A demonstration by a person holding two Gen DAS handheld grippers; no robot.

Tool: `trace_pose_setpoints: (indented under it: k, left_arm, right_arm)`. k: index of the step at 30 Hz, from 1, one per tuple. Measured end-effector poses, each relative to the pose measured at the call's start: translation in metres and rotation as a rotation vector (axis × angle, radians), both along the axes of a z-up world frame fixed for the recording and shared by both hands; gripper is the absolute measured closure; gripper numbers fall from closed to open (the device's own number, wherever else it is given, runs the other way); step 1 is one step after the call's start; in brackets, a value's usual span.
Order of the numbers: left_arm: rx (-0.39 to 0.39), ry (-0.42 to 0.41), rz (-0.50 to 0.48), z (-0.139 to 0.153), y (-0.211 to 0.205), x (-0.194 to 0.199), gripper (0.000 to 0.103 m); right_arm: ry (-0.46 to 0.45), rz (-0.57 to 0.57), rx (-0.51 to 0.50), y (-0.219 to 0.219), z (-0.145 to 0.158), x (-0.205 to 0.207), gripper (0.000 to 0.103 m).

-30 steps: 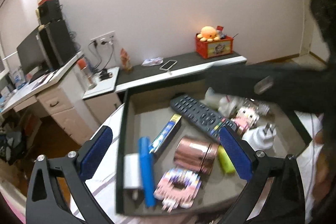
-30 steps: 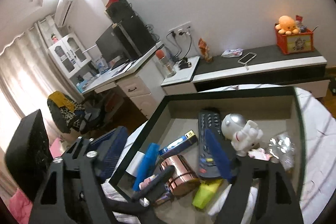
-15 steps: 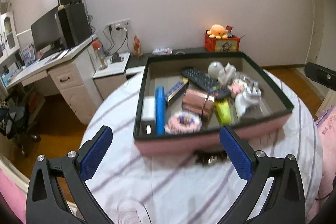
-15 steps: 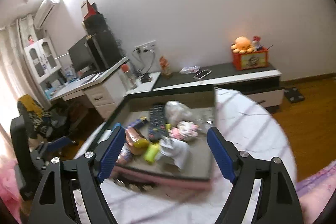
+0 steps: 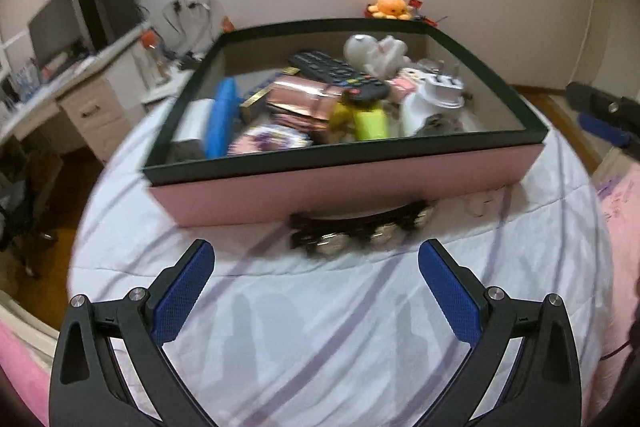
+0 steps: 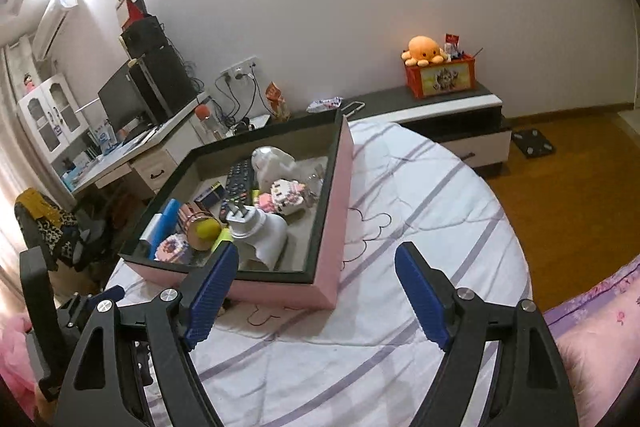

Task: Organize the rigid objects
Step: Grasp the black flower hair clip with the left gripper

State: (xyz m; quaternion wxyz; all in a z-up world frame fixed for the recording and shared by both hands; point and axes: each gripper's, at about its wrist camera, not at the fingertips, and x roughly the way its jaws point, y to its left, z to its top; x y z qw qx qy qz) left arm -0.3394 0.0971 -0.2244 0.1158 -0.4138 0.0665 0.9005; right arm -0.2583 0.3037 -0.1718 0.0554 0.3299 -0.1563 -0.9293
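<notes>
— What sort of place is shown?
— A bedroom in a home is shown. A bed [image 6: 400,307] is covered with a white, purple-striped quilt.
— What else marks it as lived in?
— A desk [image 6: 132,155] with a monitor [image 6: 120,99] is seen by the wall, and a plush octopus [image 6: 424,53] is set on a low cabinet [image 6: 452,107].

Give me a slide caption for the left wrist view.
Open left gripper above a striped sheet, facing a pink box of jumbled household things.
</notes>
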Motion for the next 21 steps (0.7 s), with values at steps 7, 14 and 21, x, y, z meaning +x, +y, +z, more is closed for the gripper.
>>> trace_pose_setpoints:
  k: [7, 14, 21]
  left_arm:
    - [0.031, -0.060, -0.014, -0.015, 0.026, -0.014, 0.000]
    - [0.013, -0.095, 0.051, -0.029, 0.031, -0.030, 0.000]
    - [0.015, -0.073, 0.035, -0.030, 0.031, -0.028, 0.007]
  right_arm:
    - [-0.029, 0.011, -0.016, 0.006, -0.014, -0.015, 0.021]
    - [-0.057, 0.011, 0.002, 0.005, -0.021, -0.031, 0.021]
    - [-0.090, -0.003, 0.049, -0.004, -0.020, -0.040, 0.021]
